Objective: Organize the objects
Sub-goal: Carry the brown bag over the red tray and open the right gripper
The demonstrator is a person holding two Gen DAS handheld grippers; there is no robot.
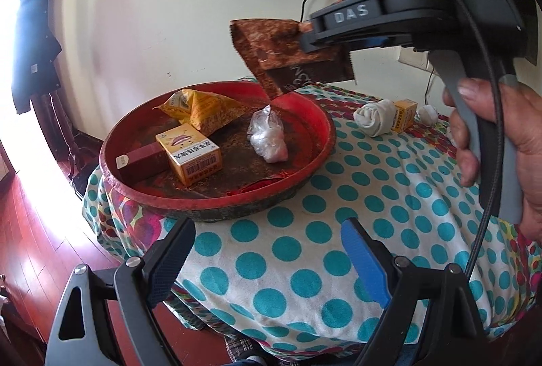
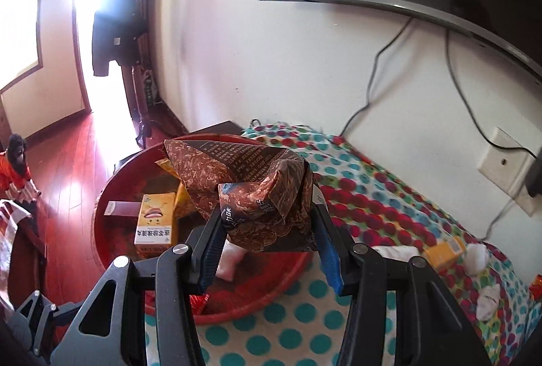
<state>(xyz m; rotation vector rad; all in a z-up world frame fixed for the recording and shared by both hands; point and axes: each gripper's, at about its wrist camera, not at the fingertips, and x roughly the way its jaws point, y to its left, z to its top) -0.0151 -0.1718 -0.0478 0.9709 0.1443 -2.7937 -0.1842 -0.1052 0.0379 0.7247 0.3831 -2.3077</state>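
My right gripper (image 2: 267, 223) is shut on a brown crinkled snack bag (image 2: 250, 183), held in the air over the round red tray (image 2: 271, 291). The left wrist view shows the same brown bag (image 1: 288, 58) hanging above the red tray's (image 1: 216, 196) far rim, pinched by the right gripper (image 1: 315, 34). In the tray lie a yellow snack bag (image 1: 200, 108), a yellow carton (image 1: 189, 156), a dark red box (image 1: 142, 159) and a knotted clear plastic bag (image 1: 267, 135). My left gripper (image 1: 267, 261) stands open over the dotted cloth, nothing between its fingers.
On the polka-dot cloth (image 1: 338, 230) behind the tray lie a rolled white cloth (image 1: 372, 117), a small yellow carton (image 1: 404, 115) and another white bundle (image 1: 427, 113). A wall with a screen and cables stands close behind. The red wooden floor drops away left.
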